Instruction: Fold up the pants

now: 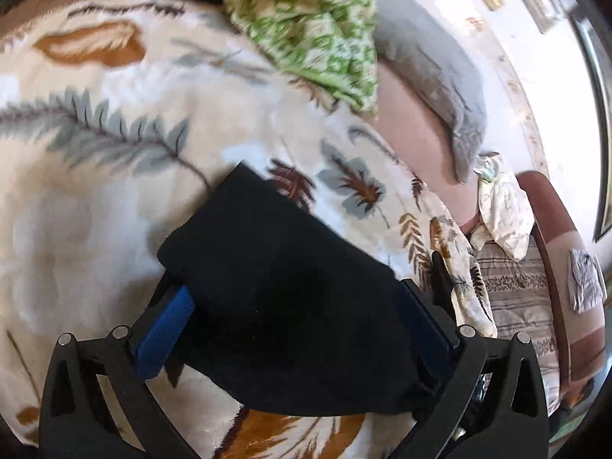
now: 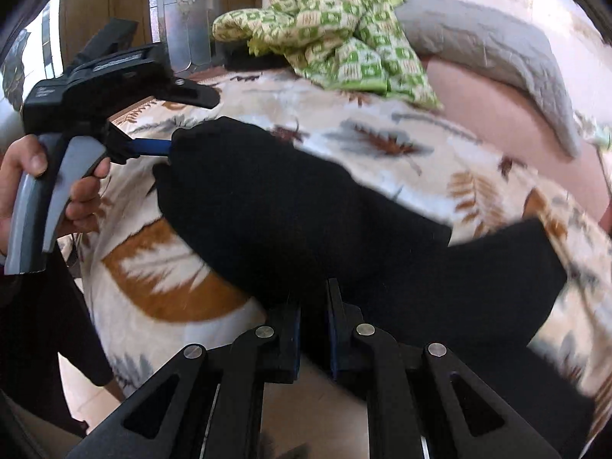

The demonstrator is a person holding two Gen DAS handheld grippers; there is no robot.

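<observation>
Pants [image 2: 290, 214], black and bunched, lie lifted partly off a bed blanket [image 2: 160, 267] printed with brown and grey feathers, held between both tools. At the left of the right wrist view, a hand [image 2: 57, 191] squeezes the grey trigger of the left tool [image 2: 164, 149], whose blue-padded tip disappears into the left end of the dark cloth. In the left wrist view, that left tool [image 1: 290, 329] has its jaws spread wide with a thick fold of the pants [image 1: 283, 287] filling the gap between the blue pads; whether the pads press it firmly I cannot tell. Nearer the middle, the right tool [image 2: 313, 329] has its jaws nearly together, pinching a narrow edge of the black fabric. Far behind, a green patterned cloth [image 2: 336, 30] sits crumpled on the bed, and to its right a grey pillow [image 2: 497, 49] rests on a pink sheet [image 2: 497, 114].
</observation>
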